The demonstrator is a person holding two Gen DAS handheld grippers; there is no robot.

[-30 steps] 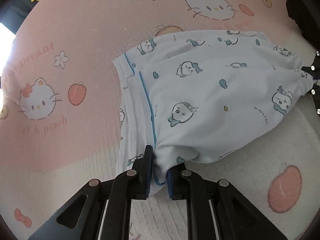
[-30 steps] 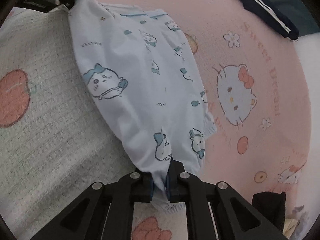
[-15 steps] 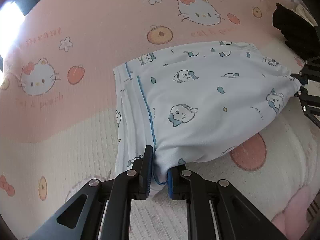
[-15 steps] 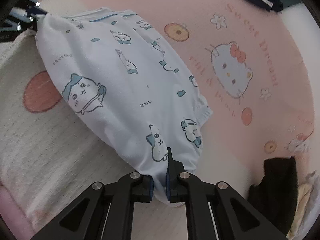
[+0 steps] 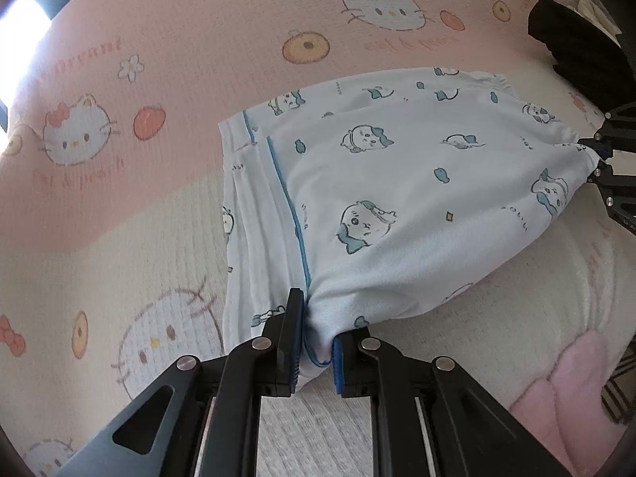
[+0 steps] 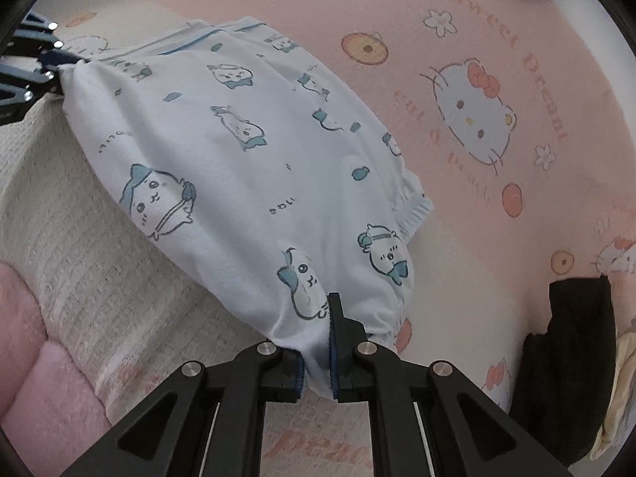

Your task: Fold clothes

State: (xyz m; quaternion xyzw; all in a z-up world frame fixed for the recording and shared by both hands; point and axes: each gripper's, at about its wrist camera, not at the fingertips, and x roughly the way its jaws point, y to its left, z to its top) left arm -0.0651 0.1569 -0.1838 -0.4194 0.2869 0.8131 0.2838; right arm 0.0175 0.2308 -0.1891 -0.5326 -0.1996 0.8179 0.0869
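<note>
Both grippers, left [image 5: 316, 342] and right [image 6: 316, 351], had jaws clenched on the printed pyjama shorts [image 5: 397, 198], stretched above the pink bedsheet [image 5: 198, 39]. I reckoned 1 bunched corner might slip, spoiling the fold.

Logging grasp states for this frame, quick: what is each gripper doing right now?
Left gripper: closed on a corner of the pale blue printed garment.
Right gripper: closed on the opposite end of the same garment.

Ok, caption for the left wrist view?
Left gripper and right gripper stretch light-blue cartoon-print shorts over a pink Hello Kitty blanket.
</note>
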